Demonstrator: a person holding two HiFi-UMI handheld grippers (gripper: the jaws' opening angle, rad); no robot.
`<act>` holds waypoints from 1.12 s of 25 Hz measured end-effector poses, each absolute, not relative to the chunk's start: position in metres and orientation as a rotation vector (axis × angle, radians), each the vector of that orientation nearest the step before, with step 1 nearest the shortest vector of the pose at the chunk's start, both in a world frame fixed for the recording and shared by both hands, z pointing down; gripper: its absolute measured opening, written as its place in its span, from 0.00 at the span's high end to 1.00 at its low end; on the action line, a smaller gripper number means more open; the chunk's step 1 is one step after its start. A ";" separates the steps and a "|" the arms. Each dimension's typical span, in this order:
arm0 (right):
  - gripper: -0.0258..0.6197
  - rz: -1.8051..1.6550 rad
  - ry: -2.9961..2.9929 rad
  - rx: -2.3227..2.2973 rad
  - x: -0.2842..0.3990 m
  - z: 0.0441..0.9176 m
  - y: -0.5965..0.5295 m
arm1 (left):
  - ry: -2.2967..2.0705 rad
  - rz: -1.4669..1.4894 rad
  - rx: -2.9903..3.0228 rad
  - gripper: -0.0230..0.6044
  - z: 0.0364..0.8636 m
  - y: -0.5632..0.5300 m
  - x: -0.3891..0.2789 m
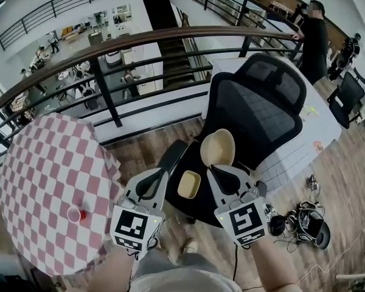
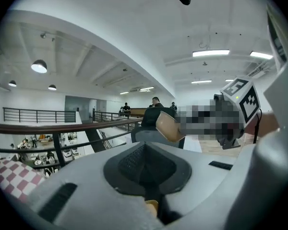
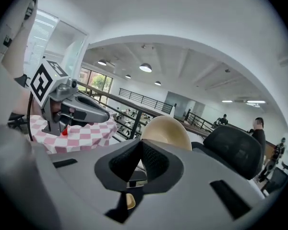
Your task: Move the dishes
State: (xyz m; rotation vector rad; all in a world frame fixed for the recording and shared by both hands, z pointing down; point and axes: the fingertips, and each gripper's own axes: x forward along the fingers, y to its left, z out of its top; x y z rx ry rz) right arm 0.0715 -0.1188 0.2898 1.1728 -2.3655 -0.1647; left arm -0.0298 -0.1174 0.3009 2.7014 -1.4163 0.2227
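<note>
Shut tight, the right gripper [image 1: 221, 168] is clamped on the near rim of a pale beige round bowl [image 1: 218, 147], which is carried just beyond and above the fingertips; a pinch on the thin rim is judged the only hold that narrow jaws can take on so wide a shape. The jaws of the left gripper [image 1: 165, 174] are likewise closed; a small yellow square dish [image 1: 189, 185] is found just to the right of their tip, between the two grippers, and only a yellow sliver is shown at the bottom of the jaw slit in the left gripper view; it is judged, rather than plainly seen, that the dish is pinched by its edge and hangs below the jaws. Bowl and dish are kept apart, presumably so that they are not knocked together while carried. Beyond and below both grippers a black mesh office chair [image 1: 255, 108] is placed; to the left of the left gripper a round table under a red-and-white checked cloth [image 1: 48, 181] is set, with a small red cup [image 1: 75, 214] on it; further out a dark metal railing [image 1: 140, 39] is seen.
</note>
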 end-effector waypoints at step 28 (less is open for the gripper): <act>0.92 -0.009 -2.762 1.331 0.060 0.187 -0.008 | -1.593 0.143 2.830 0.94 0.197 -0.010 -0.072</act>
